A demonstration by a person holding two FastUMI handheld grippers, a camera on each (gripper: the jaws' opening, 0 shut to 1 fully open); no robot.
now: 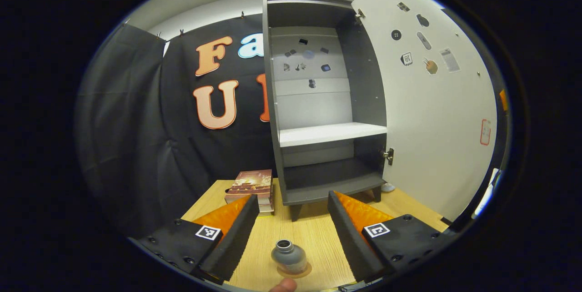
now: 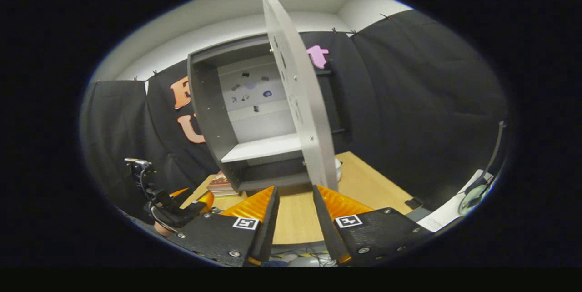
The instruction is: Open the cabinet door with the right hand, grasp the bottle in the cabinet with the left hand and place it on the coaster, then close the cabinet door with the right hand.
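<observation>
A small grey bottle [image 1: 289, 255] stands upright on a round brown coaster [image 1: 302, 272] on the wooden table, low in the left gripper view. My left gripper [image 1: 293, 198] is open; its fingers [image 1: 236, 230] stand wide on either side of the bottle without touching it. The grey cabinet [image 1: 318, 101] is open, with bare shelves, and its white door [image 1: 432, 114] is swung out to the right. In the right gripper view the door [image 2: 300, 101] shows edge-on, its lower corner just beyond my open right gripper [image 2: 294, 189]. Nothing sits between those fingers.
A stack of books [image 1: 252, 185] lies on the table left of the cabinet's foot. A small white object [image 1: 387, 187] rests behind the cabinet's right leg. In the right gripper view the left gripper [image 2: 182, 205] and the hand holding it are at the lower left.
</observation>
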